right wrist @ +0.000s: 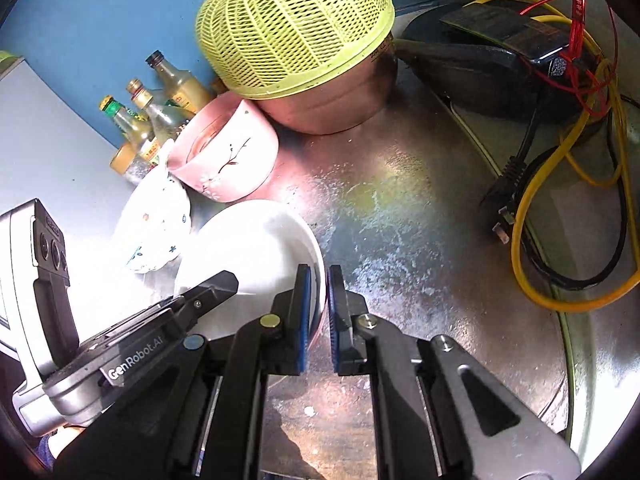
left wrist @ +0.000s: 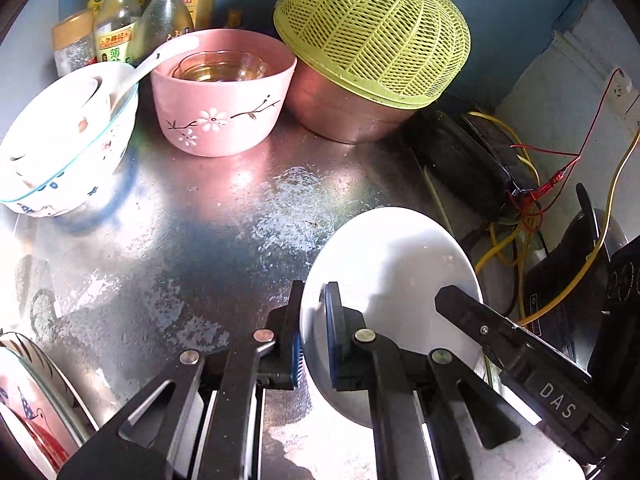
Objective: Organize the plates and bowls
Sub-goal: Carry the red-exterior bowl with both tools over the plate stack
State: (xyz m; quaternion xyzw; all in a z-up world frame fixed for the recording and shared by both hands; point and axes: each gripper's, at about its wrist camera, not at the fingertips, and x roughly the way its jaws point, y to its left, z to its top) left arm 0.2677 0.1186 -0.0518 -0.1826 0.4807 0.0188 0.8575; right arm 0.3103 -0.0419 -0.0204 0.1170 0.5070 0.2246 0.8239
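Left wrist view: left gripper (left wrist: 314, 332) clamped on the left rim of the white plate (left wrist: 400, 264), one blue pad on each side of the rim, plate tilted above the metal tabletop (left wrist: 224, 240). Right gripper (left wrist: 456, 304) reaching in from the right across the plate's far edge, "DAS" readable on its body. Only here: patterned plates (left wrist: 28, 400) stacked at the lower left edge, and a white spoon (left wrist: 136, 72) leaning in the stacked white bowls (left wrist: 60, 144). Pink bowl (left wrist: 224, 96) with a glass dish inside, just beside the metal bowl (left wrist: 344, 112) under a green mesh cover (left wrist: 376, 28). Bottles (left wrist: 116, 20) behind, labels too small to read. Bare tabletop open in the middle.

Right wrist view: right gripper (right wrist: 318, 312) clamped on the right rim of the same white plate (right wrist: 248, 240), pads pinching it. Left gripper (right wrist: 216, 284) at the plate's left side, "GenRobot.AI" readable on it. Only here: black plug (right wrist: 504, 196) and yellow cable (right wrist: 560, 288) on the right side of the table, with a black appliance (right wrist: 480, 64) behind. Open tabletop (right wrist: 400, 220) between plate and cables.
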